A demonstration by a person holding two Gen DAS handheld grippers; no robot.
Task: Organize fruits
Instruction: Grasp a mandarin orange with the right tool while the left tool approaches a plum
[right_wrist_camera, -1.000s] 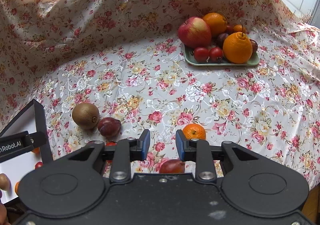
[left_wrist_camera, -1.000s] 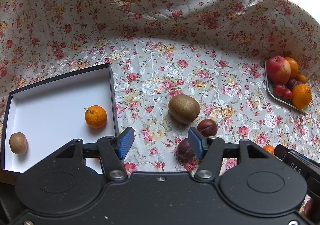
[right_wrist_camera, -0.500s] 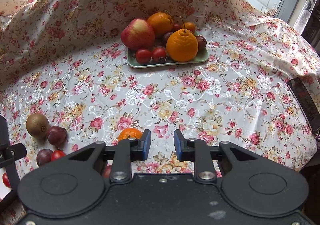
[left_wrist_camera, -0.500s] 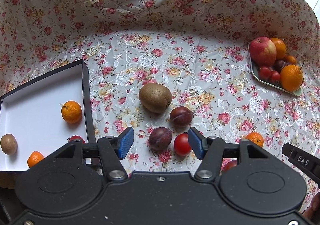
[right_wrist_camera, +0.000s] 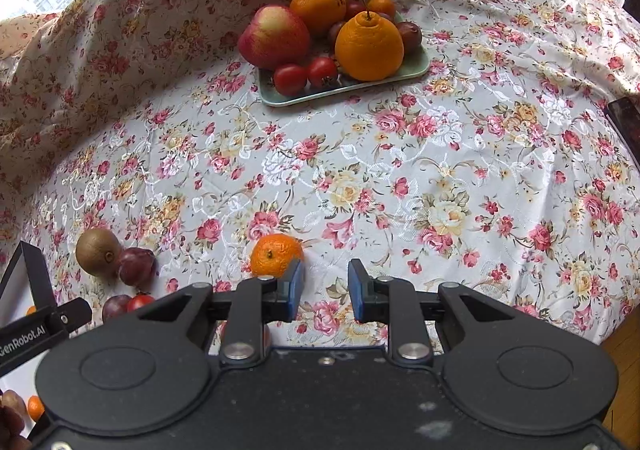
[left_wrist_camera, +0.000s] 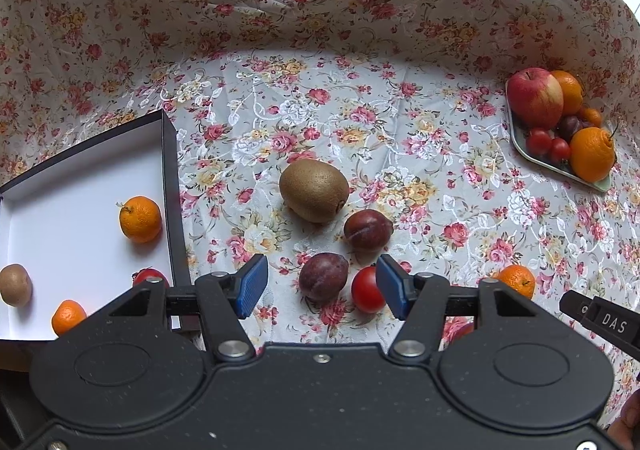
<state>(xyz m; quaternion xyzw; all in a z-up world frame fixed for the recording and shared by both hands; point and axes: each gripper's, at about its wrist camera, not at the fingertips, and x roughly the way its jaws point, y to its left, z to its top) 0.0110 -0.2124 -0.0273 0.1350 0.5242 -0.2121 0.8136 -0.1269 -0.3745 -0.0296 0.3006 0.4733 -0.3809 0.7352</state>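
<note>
My left gripper (left_wrist_camera: 319, 292) hangs open over the floral cloth. A dark plum (left_wrist_camera: 323, 277) and a red tomato (left_wrist_camera: 366, 294) lie on the cloth in the gap between its fingers, untouched. Just beyond them are a second plum (left_wrist_camera: 368, 230) and a kiwi (left_wrist_camera: 314, 190). The black box (left_wrist_camera: 168, 186) at the left holds a mandarin (left_wrist_camera: 140, 219), a kiwi (left_wrist_camera: 15, 285), a smaller mandarin (left_wrist_camera: 68, 316) and a tomato (left_wrist_camera: 149, 276). My right gripper (right_wrist_camera: 326, 286) is shut and holds nothing. A loose mandarin (right_wrist_camera: 276, 254) sits just beyond its left finger.
A green tray (right_wrist_camera: 344, 90) at the back carries an apple (right_wrist_camera: 274, 36), a large knobbed orange (right_wrist_camera: 369, 48), tomatoes and other fruit. The cloth rises in folds behind it. A dark object (right_wrist_camera: 624, 122) lies at the right table edge.
The left gripper shifted right from the box until the plum and tomato came between its fingers. The right gripper's jaws narrowed and it swung right, leaving the mandarin by its left finger.
</note>
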